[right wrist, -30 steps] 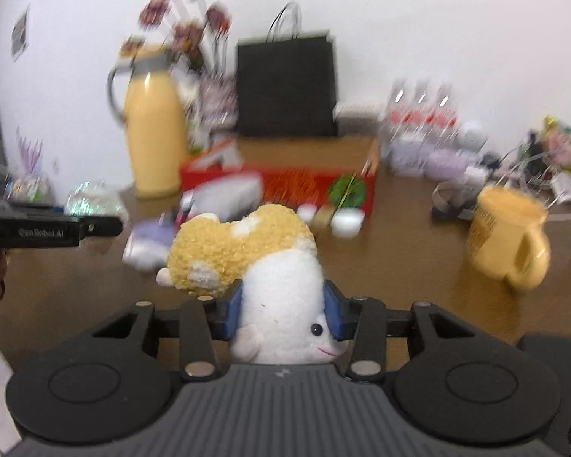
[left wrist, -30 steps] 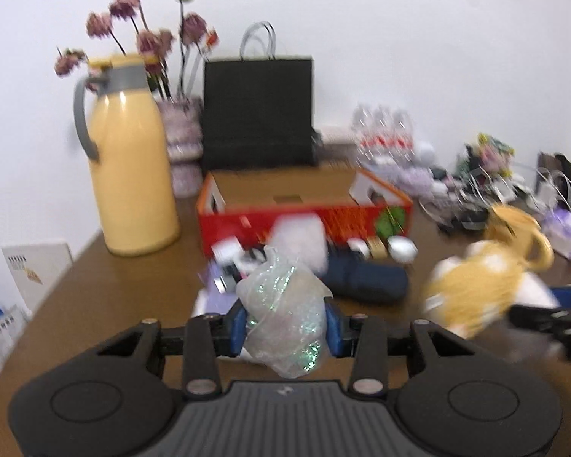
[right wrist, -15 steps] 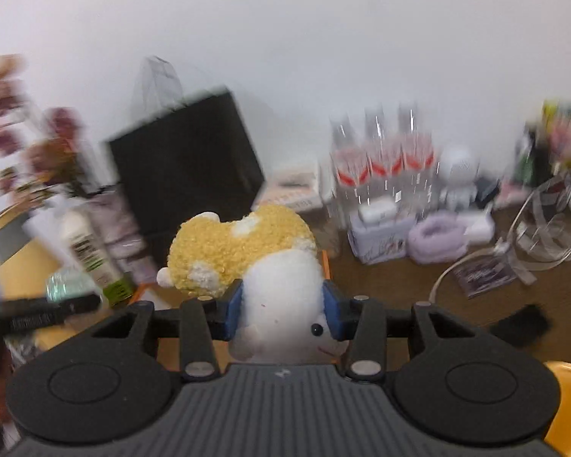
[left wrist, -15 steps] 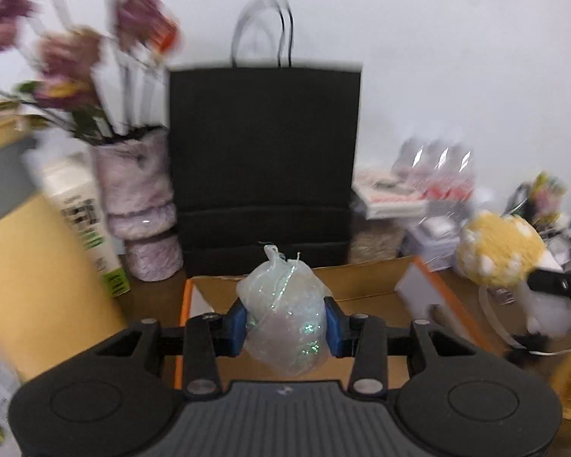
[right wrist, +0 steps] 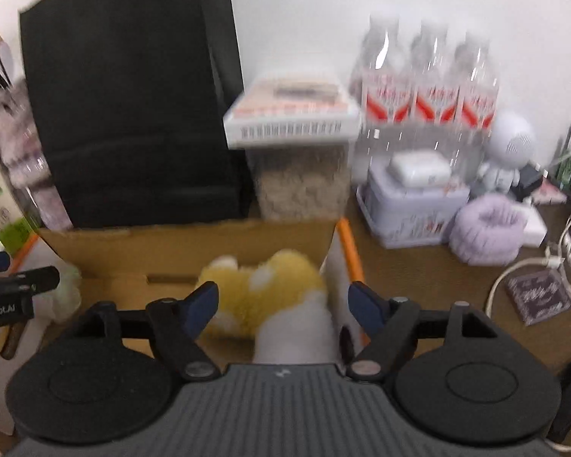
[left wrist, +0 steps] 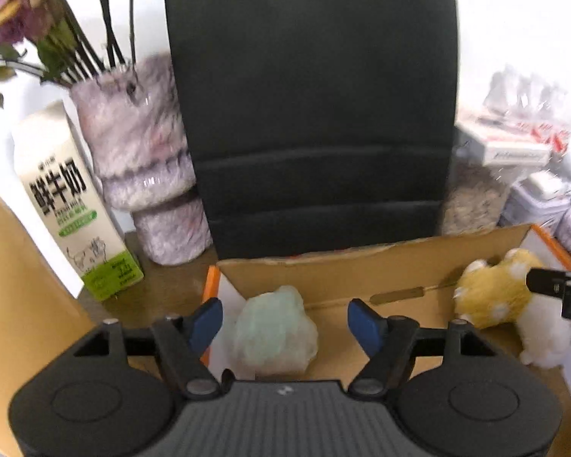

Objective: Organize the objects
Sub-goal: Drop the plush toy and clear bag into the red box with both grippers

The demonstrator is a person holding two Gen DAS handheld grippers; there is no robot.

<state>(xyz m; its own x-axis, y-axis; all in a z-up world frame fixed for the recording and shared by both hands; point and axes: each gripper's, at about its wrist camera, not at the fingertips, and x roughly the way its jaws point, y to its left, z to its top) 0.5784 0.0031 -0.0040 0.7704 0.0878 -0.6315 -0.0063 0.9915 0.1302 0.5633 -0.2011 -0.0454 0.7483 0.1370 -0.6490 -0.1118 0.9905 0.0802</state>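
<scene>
Both jaws have just been opening: the left gripper [left wrist: 284, 321] stands spread around a crumpled translucent greenish plastic bundle [left wrist: 275, 333] in the open cardboard box [left wrist: 361, 266], while the right gripper [right wrist: 283, 306] gapes around the yellow-and-white plush toy [right wrist: 270, 301], yellow end pointing away.

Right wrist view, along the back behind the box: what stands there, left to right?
Black bag → grain jar → water bottles → white robot figure.
</scene>
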